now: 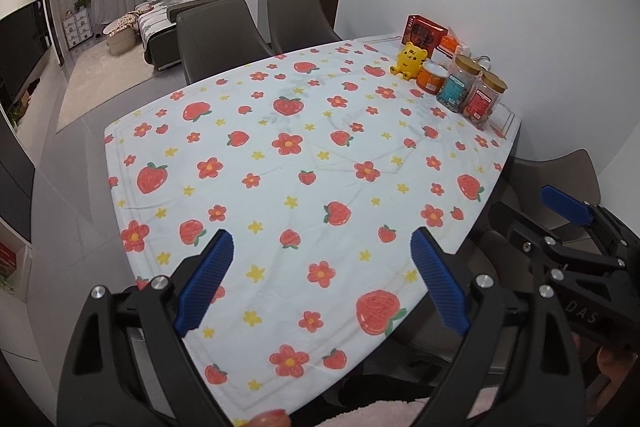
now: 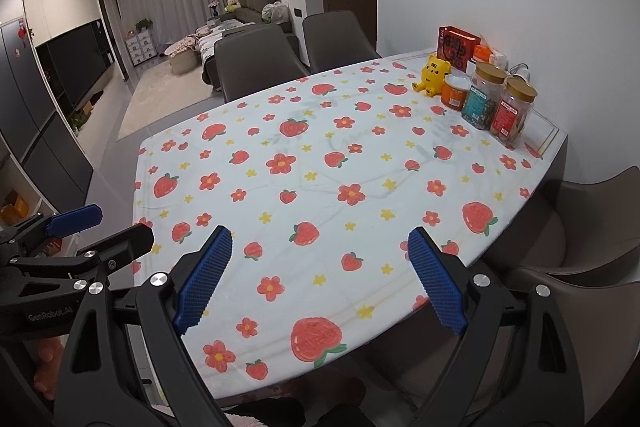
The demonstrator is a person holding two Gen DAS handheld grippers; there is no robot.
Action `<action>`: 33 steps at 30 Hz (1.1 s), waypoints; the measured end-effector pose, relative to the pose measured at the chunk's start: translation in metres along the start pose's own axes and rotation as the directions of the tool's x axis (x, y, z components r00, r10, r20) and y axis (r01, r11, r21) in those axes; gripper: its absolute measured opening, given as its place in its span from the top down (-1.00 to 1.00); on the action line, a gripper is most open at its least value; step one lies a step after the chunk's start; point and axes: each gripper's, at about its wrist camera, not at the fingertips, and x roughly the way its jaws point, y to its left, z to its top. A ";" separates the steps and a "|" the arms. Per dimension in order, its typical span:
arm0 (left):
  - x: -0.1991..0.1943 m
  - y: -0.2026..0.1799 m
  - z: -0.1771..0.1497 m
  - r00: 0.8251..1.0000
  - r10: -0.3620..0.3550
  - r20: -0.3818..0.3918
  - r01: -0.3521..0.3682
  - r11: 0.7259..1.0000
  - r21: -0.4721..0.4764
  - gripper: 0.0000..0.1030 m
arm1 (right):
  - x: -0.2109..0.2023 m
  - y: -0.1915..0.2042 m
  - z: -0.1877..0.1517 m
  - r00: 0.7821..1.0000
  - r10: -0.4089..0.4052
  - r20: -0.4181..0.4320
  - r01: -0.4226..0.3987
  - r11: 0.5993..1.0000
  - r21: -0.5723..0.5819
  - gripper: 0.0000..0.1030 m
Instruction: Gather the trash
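Note:
My left gripper (image 1: pixel 322 241) is open and empty, held above the near edge of a table (image 1: pixel 120 155) covered with a white cloth printed with strawberries and flowers. My right gripper (image 2: pixel 320 239) is open and empty too, over the same table (image 2: pixel 152 163). The right gripper also shows at the right edge of the left wrist view (image 1: pixel 568 205). The left gripper also shows at the left edge of the right wrist view (image 2: pixel 76 219). I see no loose trash on the cloth in either view.
At the far right of the table by the wall stand a yellow bear toy (image 1: pixel 410 61), an orange tub (image 1: pixel 433 77), two clear jars with wooden lids (image 1: pixel 460 83), and a red box (image 1: pixel 424 31). Grey chairs (image 1: pixel 218 35) stand on the far side, brown chairs (image 2: pixel 572 227) on the right.

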 end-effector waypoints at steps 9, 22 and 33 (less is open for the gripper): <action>-0.001 -0.004 0.006 1.000 0.019 0.013 -0.019 1.000 0.013 -0.75 | -0.003 -0.005 0.006 1.000 0.013 0.003 -0.013 1.000 0.001 -0.68; 0.005 -0.001 0.011 1.000 0.010 -0.009 -0.010 1.000 -0.004 -0.75 | -0.003 -0.005 0.006 1.000 0.012 0.003 -0.012 1.000 0.003 -0.68; 0.005 0.001 0.013 1.000 0.021 0.005 -0.021 1.000 -0.005 -0.75 | -0.004 -0.005 0.007 1.000 0.012 0.005 -0.012 1.000 0.001 -0.68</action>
